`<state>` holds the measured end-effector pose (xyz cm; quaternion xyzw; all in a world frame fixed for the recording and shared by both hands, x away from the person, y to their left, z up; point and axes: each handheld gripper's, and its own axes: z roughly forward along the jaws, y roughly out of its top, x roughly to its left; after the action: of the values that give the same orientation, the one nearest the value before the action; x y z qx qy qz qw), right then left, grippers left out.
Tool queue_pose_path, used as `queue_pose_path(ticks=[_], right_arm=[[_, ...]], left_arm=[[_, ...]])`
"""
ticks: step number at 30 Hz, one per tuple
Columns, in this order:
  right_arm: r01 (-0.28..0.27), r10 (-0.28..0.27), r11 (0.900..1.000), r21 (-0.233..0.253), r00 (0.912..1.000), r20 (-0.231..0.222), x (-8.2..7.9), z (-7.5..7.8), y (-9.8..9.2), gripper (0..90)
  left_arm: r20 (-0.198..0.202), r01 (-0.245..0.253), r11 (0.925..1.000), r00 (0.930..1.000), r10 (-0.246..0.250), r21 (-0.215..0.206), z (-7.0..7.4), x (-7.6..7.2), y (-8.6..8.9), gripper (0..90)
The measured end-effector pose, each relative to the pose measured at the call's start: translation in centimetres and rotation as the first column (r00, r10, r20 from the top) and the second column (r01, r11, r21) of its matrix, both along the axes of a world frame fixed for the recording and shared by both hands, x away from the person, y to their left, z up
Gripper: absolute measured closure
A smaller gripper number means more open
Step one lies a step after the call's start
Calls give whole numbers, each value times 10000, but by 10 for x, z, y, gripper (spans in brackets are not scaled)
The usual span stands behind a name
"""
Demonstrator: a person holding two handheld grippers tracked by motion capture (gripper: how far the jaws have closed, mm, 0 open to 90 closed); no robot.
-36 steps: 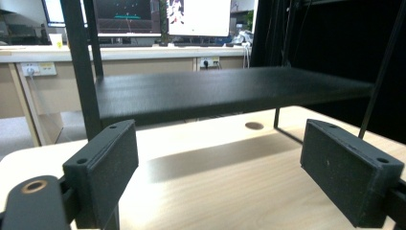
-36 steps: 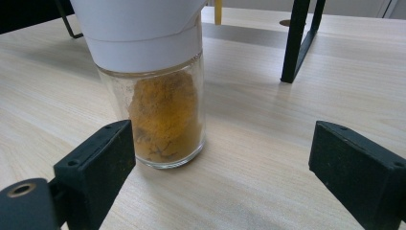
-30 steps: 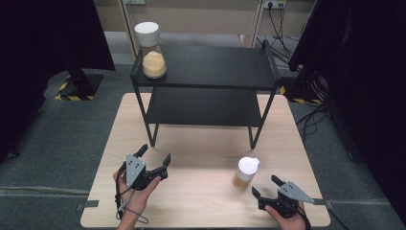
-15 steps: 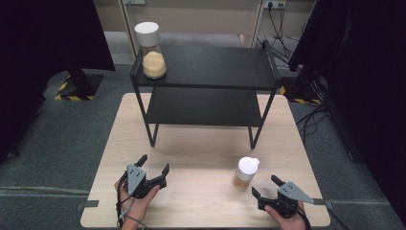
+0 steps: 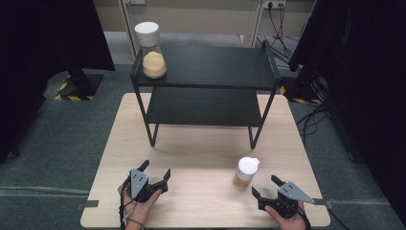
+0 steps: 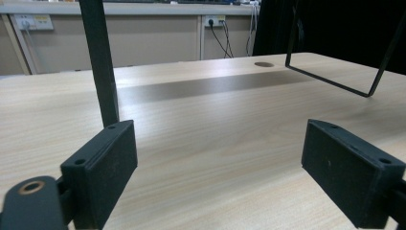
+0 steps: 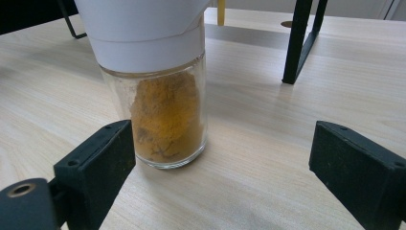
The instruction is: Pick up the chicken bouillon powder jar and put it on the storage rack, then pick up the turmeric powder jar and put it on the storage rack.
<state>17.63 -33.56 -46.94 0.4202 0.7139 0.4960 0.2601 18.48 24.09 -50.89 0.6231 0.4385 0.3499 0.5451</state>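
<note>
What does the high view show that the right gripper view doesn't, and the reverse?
High view alone: the whole black shelf with a second jar on its top left corner, the left tongs open over the table, and both hands. Right gripper view alone: the near jar's contents close up, a clumped orange-brown powder under the white cap, with the right tongs open just short of it. Shared: that jar, the table, the right tongs and a shelf leg.

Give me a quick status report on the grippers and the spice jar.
Left gripper open, empty. Right gripper open just behind the spice jar, not touching. Jar upright on table. Nothing in the way.
</note>
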Motion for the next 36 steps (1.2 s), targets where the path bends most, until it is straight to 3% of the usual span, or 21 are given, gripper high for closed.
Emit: queue_pose_path(ticks=[29,36], right_arm=[[-139,140,9999,-82,9999,28,0,0,0,87],[-289,290,9995,-111,9996,55,1,0,-1,88]], left_arm=[[-41,95,9998,9999,-94,196,2,0,0,113],[-82,61,10000,9999,-61,65,2,0,0,113]])
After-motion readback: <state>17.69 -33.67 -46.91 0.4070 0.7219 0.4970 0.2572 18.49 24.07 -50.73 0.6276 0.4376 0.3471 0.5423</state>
